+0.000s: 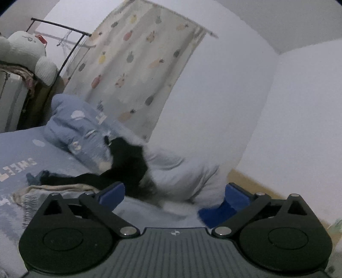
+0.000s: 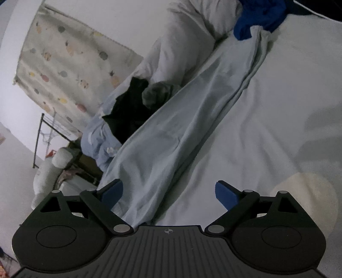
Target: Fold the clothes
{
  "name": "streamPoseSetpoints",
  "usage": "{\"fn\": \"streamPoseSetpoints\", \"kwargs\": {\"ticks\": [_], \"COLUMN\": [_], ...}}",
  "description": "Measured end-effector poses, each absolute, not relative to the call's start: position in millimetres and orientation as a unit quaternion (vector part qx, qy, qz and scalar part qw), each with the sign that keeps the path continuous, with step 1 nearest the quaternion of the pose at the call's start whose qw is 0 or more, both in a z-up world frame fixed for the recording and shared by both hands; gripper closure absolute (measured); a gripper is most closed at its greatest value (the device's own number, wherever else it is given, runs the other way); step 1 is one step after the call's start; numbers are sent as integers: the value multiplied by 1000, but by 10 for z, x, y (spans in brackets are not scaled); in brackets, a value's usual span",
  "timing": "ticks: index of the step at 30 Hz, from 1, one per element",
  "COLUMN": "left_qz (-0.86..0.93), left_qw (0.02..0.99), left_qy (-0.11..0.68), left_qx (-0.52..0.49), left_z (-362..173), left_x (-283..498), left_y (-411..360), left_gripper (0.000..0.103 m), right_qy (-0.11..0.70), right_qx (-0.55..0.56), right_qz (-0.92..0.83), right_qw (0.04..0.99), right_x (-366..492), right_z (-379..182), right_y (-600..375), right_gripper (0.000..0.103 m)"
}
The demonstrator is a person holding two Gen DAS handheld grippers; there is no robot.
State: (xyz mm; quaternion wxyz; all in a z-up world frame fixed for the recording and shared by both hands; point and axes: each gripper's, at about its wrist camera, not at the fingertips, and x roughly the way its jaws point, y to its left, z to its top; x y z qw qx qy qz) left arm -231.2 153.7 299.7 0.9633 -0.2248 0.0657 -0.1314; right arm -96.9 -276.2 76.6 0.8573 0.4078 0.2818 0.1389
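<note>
Both tongs, left (image 1: 173, 198) and right (image 2: 168, 192), stood wide, holding nothing. The pale garment (image 2: 181, 119) lay narrowed toward one o'clock on the bed (image 2: 277, 107). Cross-folds seemingly remained.

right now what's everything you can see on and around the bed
long garment: one, pale blue, lying in a strip across the white sheet, its near end between the right gripper's open fingers
white sheet: one, covers the bed
dark garment: one, black, piled beyond the long garment
blue cloth: one, royal blue, bunched at the garment's far end
white duvet: one, heaped by the wall
patterned quilt: one, light blue, bunched near the curtain
curtain: one, cream with fruit print, on the wall
plush toy: one, white, on furniture beside the bed
rack: one, black metal, behind the toy
left gripper: fingers wide open, nothing between
right gripper: fingers open
</note>
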Motion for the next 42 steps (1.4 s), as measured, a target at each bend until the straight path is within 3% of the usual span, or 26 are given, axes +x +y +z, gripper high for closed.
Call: {"fn": "streamPoseSetpoints", "kwargs": {"ticks": [11, 16, 18, 22, 26, 31, 36, 42], "left_qz": [-142, -112, -89, -67, -21, 119, 187, 220], "left_qw": [954, 955, 965, 973, 971, 951, 888, 819], "left_qy": [-57, -93, -89, -25, 67, 203, 271, 249], "left_qx": [-256, -257, -230, -217, -227, -200, -321, -468], "left_z": [3798, 4169, 4219, 3916, 3225, 2253, 1406, 629], "left_x": [-2527, -2583, -2537, -2188, -1678, -1171, -927, -866], "left_y": [1592, 1729, 1697, 1612, 1694, 2004, 2356, 2629], "left_gripper": [0, 0, 0, 0, 0, 0, 0, 0], "right_qy": [235, 211, 203, 193, 202, 268, 264, 271], "right_qx": [465, 421, 386, 375, 390, 386, 304, 302], "right_qz": [114, 132, 137, 164, 200, 226, 226, 228], "right_qw": [846, 873, 890, 892, 876, 853, 887, 885], "right_x": [-917, -873, -824, -529, -159, -4, 41, 56], "right_z": [857, 1363, 1596, 1712, 1333, 791, 871, 875], "right_y": [-3347, -3786, -3873, -3796, -3426, -3006, -2736, -2675], "right_gripper": [8, 7, 1, 0, 0, 0, 0, 0]}}
